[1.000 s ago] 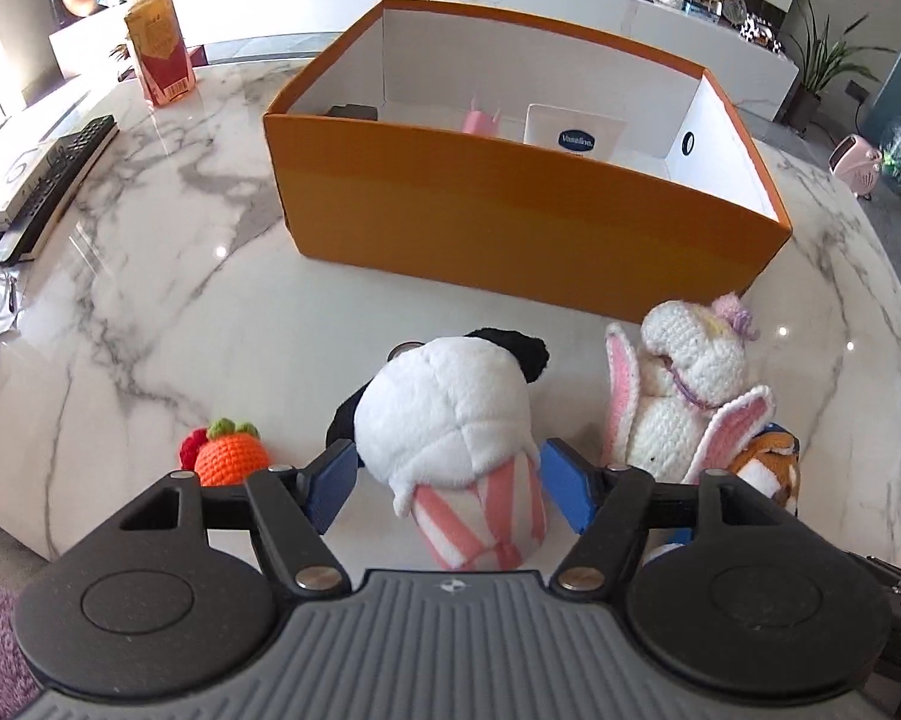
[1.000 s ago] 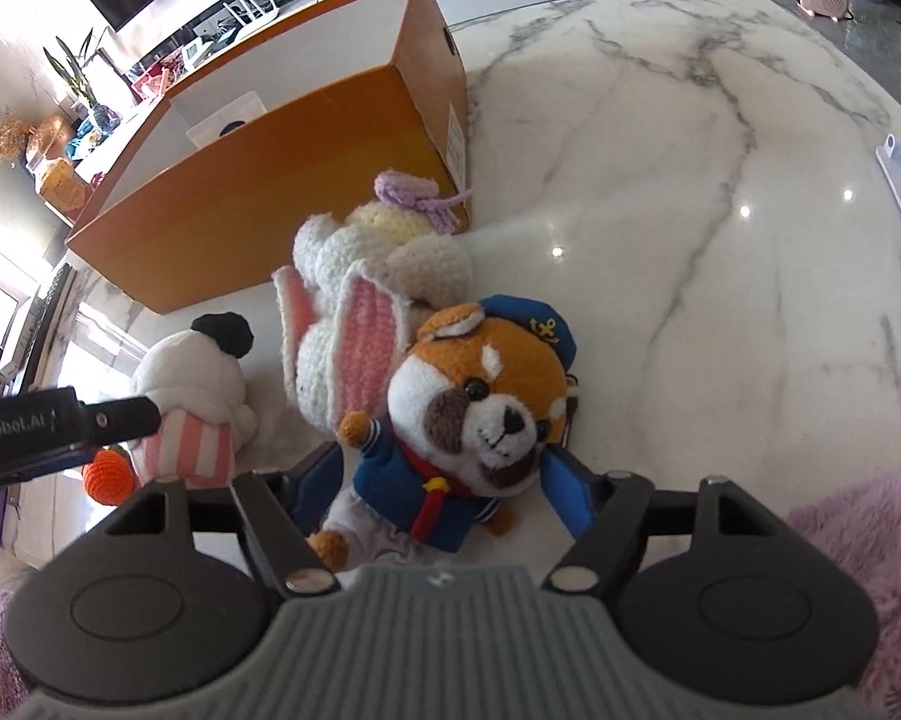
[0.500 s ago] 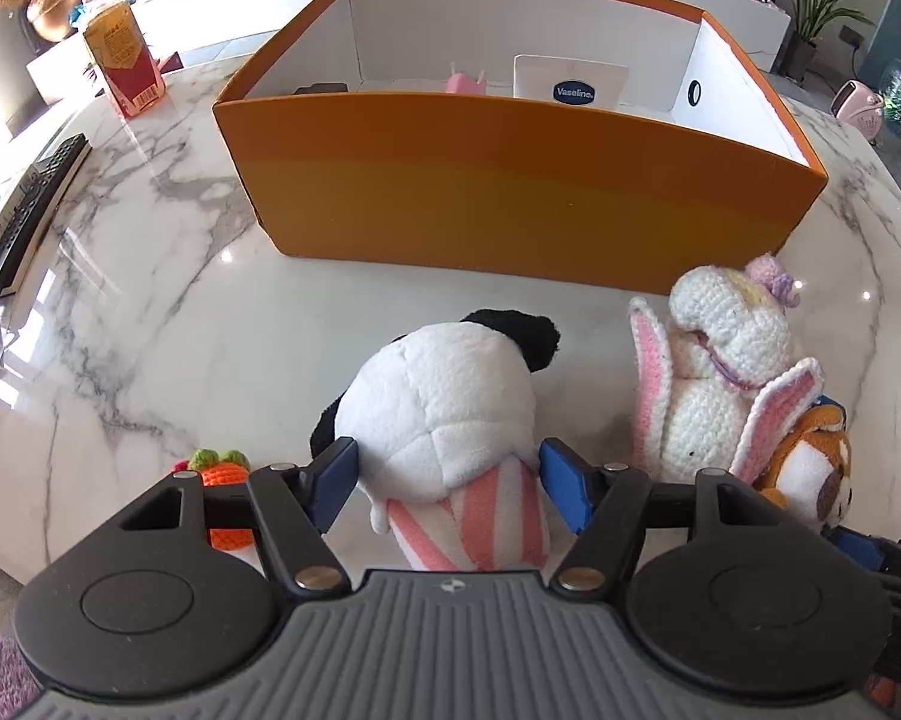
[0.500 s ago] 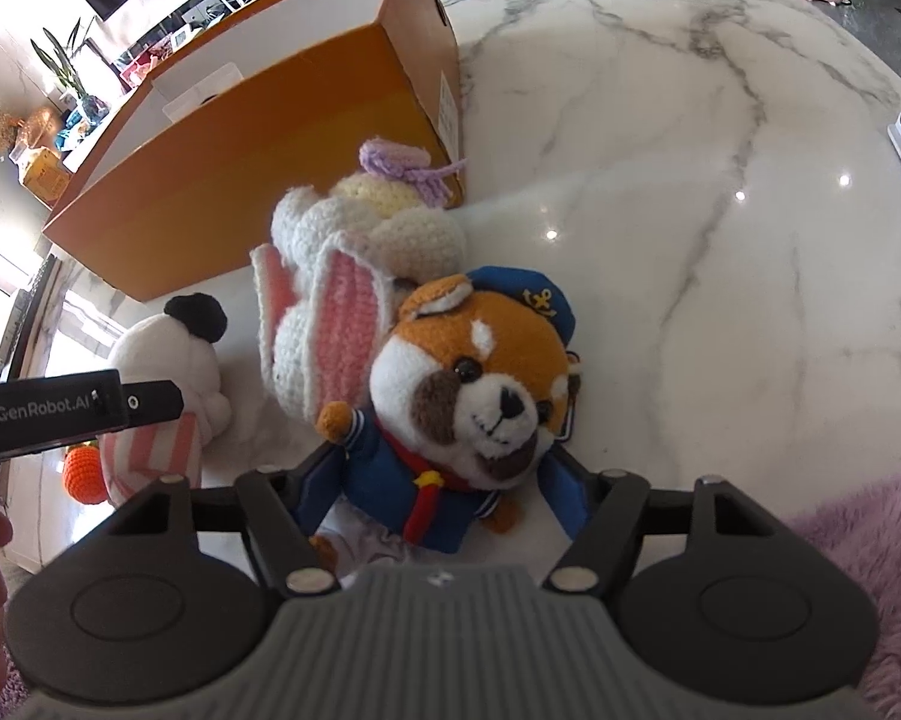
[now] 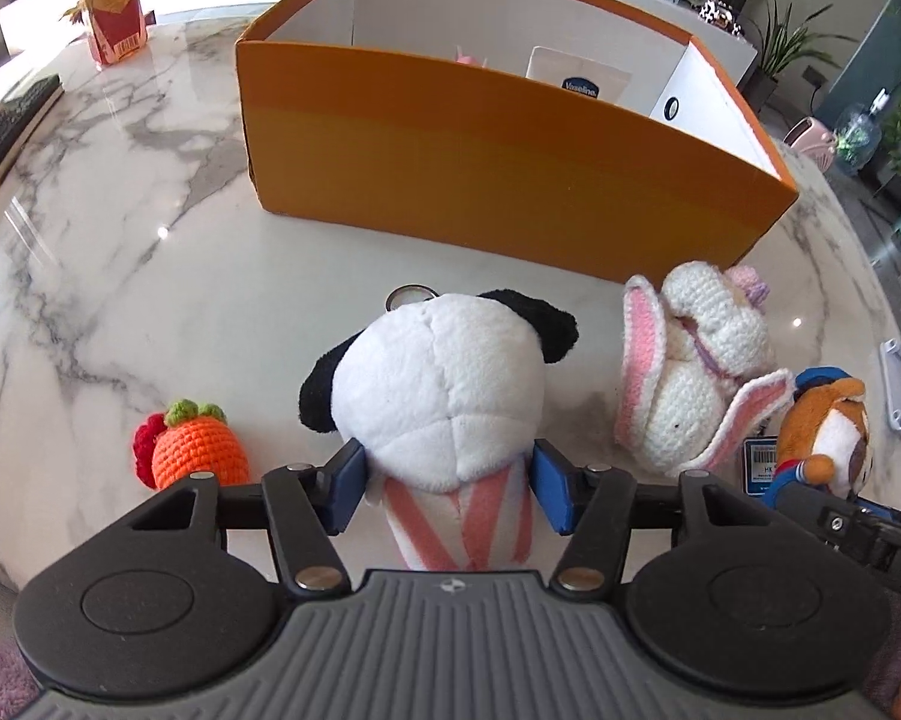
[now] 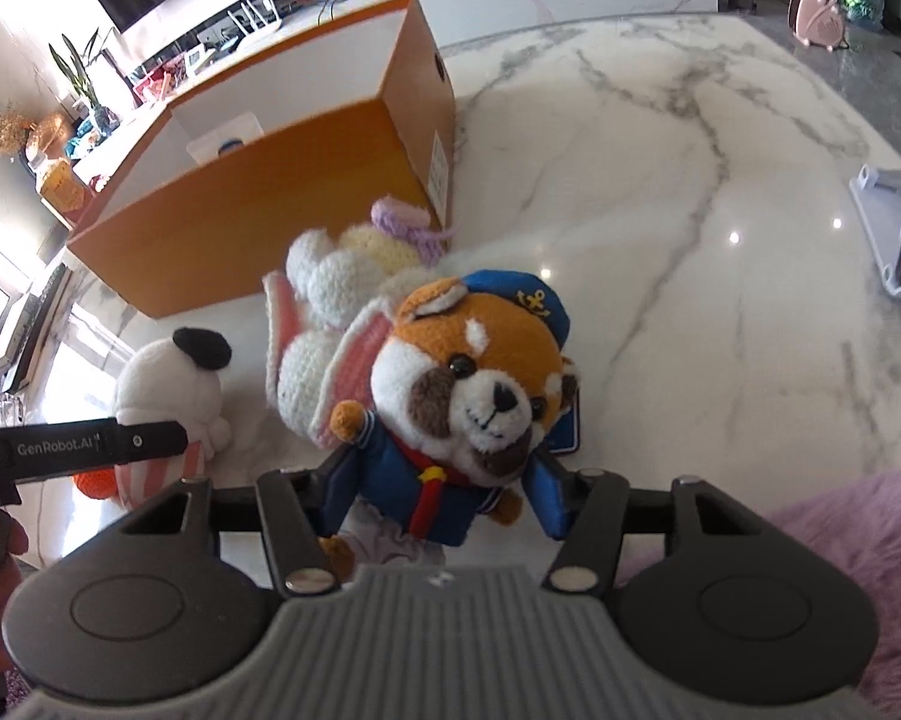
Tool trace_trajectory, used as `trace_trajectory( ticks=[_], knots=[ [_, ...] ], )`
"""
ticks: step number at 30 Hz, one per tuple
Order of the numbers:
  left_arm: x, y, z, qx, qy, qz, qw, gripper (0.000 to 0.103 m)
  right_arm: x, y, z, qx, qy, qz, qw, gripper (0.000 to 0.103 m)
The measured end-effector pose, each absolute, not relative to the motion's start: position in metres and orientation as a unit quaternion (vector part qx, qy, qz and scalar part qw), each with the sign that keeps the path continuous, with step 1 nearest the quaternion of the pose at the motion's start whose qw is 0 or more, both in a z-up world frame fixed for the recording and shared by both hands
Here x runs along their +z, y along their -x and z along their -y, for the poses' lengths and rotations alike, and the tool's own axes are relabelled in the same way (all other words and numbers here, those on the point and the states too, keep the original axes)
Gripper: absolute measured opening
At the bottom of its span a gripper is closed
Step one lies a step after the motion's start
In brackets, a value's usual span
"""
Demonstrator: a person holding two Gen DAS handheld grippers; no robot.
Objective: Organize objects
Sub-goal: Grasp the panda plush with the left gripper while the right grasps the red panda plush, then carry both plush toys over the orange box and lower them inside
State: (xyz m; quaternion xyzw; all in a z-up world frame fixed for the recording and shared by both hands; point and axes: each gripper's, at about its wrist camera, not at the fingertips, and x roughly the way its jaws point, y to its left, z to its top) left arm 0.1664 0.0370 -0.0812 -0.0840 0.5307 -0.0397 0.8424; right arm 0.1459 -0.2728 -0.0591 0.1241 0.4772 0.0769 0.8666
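A white panda plush [image 5: 438, 384] with black ears and a pink-striped body stands between the blue pads of my left gripper [image 5: 450, 474]. Its jaws are closing and the pads touch the plush's sides. A sailor dog plush [image 6: 468, 372] in a blue jacket and cap sits in my right gripper [image 6: 444, 480], whose jaws are closing onto its body. Between the two toys lies a crocheted bunny [image 5: 690, 384]. A crocheted carrot [image 5: 198, 450] rests left of the panda. Behind them stands an open orange box [image 5: 480, 162].
Inside the box are a Vaseline pack [image 5: 579, 78] and a pink item. A red carton [image 5: 111, 12] and a keyboard [image 5: 6, 126] are at the marble table's far left. A phone stand [image 6: 894, 222] stands at the right. A purple rug [image 6: 840, 570] lies below the table edge.
Both pairs of jaws have narrowed around their plush toys. The left gripper has moved in closer over the panda, and the dog now sits more upright between the right pads.
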Motion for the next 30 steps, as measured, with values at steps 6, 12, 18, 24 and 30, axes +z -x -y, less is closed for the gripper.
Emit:
trace_trajectory(
  ticks=[6, 12, 18, 24, 30],
  knots=[
    [-0.058, -0.158, -0.05, -0.083, 0.138, -0.506, 0.847, 0.066, -0.029, -0.148, 0.286, 0.094, -0.131, -0.443, 0.882, 0.06],
    [-0.012, -0.163, -0.055, -0.138, 0.182, -0.463, 0.856, 0.066, 0.018, -0.165, 0.282, 0.159, -0.105, -0.399, 0.897, 0.06],
    [0.047, -0.199, -0.052, -0.19, 0.177, -0.407, 0.875, 0.066, 0.064, -0.203, 0.269, 0.221, -0.071, -0.367, 0.901, 0.06],
    [0.073, -0.282, -0.046, -0.213, 0.162, -0.383, 0.884, 0.066, 0.097, -0.264, 0.246, 0.243, -0.007, -0.345, 0.906, 0.06],
    [0.037, -0.365, -0.027, -0.207, 0.134, -0.419, 0.874, 0.066, 0.08, -0.35, 0.223, 0.243, 0.023, -0.405, 0.881, 0.06]
  ],
)
